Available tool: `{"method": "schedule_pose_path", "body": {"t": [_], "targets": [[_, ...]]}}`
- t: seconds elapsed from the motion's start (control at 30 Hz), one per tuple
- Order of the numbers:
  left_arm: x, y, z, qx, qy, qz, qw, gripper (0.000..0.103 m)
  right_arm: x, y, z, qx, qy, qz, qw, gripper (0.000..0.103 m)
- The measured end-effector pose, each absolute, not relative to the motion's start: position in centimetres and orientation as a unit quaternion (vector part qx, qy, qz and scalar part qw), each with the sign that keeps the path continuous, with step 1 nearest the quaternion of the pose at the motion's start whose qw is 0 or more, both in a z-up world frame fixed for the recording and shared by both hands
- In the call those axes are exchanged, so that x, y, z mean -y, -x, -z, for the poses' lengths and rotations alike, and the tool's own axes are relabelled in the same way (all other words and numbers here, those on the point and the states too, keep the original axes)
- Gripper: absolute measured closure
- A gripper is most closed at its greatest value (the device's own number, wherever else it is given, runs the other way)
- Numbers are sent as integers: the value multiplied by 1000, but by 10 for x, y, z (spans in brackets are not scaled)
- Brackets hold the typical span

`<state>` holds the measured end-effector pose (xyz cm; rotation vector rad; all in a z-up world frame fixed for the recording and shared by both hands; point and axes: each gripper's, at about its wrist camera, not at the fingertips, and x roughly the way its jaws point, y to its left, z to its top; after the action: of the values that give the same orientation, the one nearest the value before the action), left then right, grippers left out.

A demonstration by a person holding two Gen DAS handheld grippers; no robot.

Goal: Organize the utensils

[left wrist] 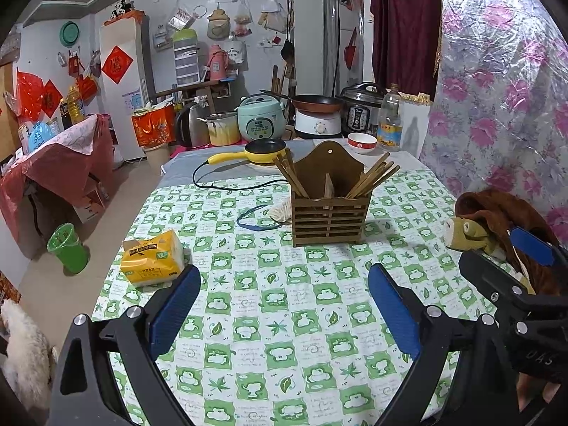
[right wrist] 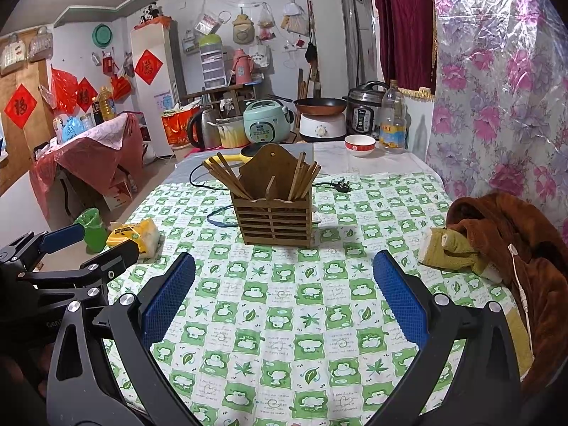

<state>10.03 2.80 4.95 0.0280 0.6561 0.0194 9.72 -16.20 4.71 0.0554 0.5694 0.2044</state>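
A brown slatted wooden utensil holder (left wrist: 330,209) (right wrist: 275,213) stands upright on the green-and-white checked tablecloth (left wrist: 284,301) (right wrist: 284,301). Wooden chopsticks lean out of its left compartment (left wrist: 289,175) (right wrist: 227,175) and its right compartment (left wrist: 374,179) (right wrist: 303,175). My left gripper (left wrist: 284,305) is open over the cloth, well short of the holder, with nothing between its blue pads. My right gripper (right wrist: 284,294) is also open and empty, in front of the holder. Each gripper shows at the edge of the other's view.
A yellow tissue pack (left wrist: 152,257) (right wrist: 136,234) lies at the table's left edge. A brown garment with a plush toy (left wrist: 497,227) (right wrist: 497,241) sits at the right. A small yellow pan (left wrist: 262,151), its black cord (right wrist: 333,184), a bowl (right wrist: 359,145) and a bottle (right wrist: 392,120) are behind the holder.
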Motion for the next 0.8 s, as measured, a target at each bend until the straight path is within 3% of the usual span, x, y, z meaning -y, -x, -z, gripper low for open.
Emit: {"method": "schedule_pose_path", "body": {"t": [0.8], "targets": [[-31, -103, -47, -325, -14, -14, 946, 6, 162, -97, -44, -282, -27, -102, 954, 6]]}}
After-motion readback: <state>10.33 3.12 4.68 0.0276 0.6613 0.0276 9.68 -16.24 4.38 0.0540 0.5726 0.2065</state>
